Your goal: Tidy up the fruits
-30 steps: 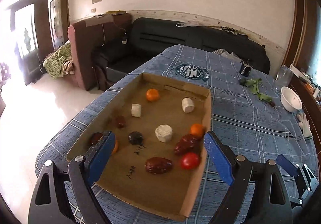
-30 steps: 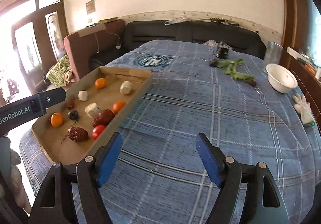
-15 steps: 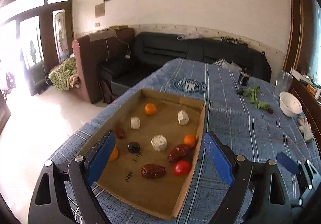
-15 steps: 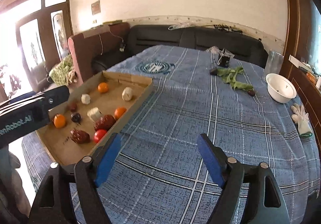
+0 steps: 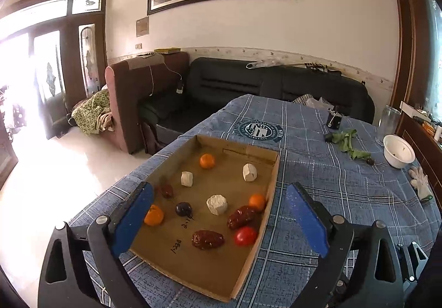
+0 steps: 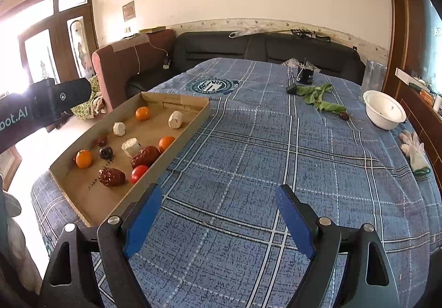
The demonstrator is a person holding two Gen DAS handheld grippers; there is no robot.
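Note:
A shallow cardboard tray (image 5: 272, 186) (image 6: 190, 125) lies on the blue plaid table. It holds oranges (image 5: 207, 161) (image 6: 83, 158), white chunks (image 5: 217, 204) (image 6: 131, 146), dark red dates (image 5: 207, 239) (image 6: 111, 177), a red tomato (image 5: 245, 236) (image 6: 139, 172) and a dark plum (image 5: 183, 208) (image 6: 106, 152). My left gripper (image 5: 221, 221) is open and empty, raised over the tray's near end. My right gripper (image 6: 218, 221) is open and empty above bare cloth to the right of the tray.
A white bowl (image 6: 384, 109) (image 5: 399, 154), green leaves (image 6: 317, 95), a small dark jar (image 6: 305, 74) and a white glove (image 6: 414, 149) lie at the table's far right. A black sofa (image 5: 248, 87) and a brown armchair (image 5: 129, 103) stand beyond the table.
Both grippers have risen and drawn back, so the tray looks smaller and more of the room shows. The fruits have not moved. Both grippers stay open.

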